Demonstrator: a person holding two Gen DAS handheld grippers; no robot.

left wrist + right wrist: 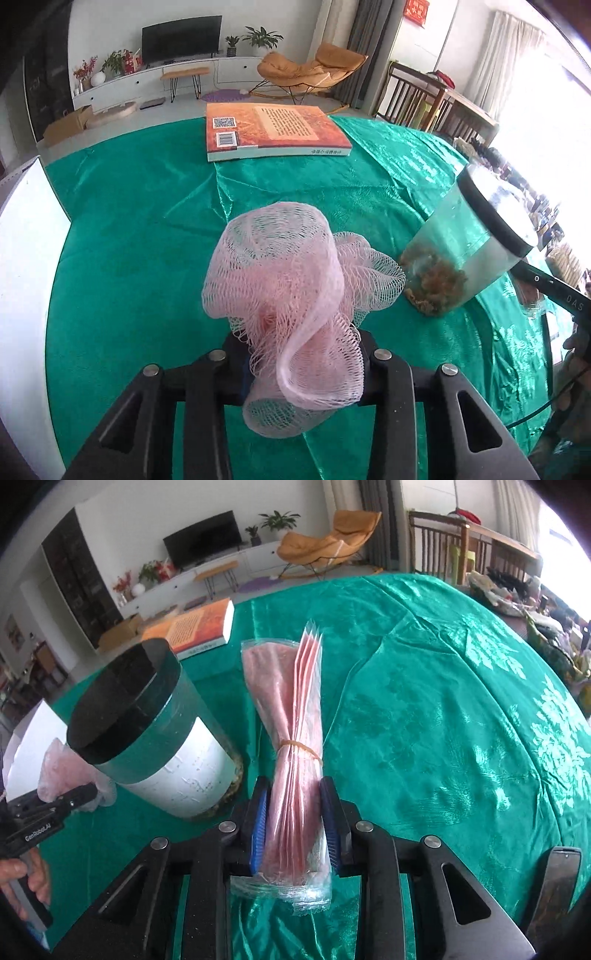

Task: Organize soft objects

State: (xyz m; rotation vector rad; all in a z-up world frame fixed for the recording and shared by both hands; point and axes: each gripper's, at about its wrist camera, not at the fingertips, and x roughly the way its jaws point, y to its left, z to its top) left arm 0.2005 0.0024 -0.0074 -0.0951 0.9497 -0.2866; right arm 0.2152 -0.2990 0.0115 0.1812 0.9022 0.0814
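Soft things are already in both our claws, and we have to find where they go. Our left claw (301,369) is squeezed shut on a pink net puff (295,295). The puff bulges up and forward out of the claw, so it hides the fingertips. Our right claw (295,823) is pinched tight on a bundle of pink packets (291,738), with a blue pad pressing on each side. The bundle is long and thin. It points straight ahead of the right claw, away from us, and a rubber band (299,747) ties it just in front of the pads. A short end sticks out toward us.

Between the two claws stands a clear jar (159,738) with a dark band round its top. It is just to the left of the right claw and ahead and to the right of the left claw. It has some brown bits at the bottom. Far ahead of both claws a book (273,133) lies flat on the green cloth (129,229).

We think the jar matters most for the next move, because it is so close to both claws. A white box (29,258) sits on the left of the left claw, and that claw is nearer to it. We cannot tell if the soft things belong there.
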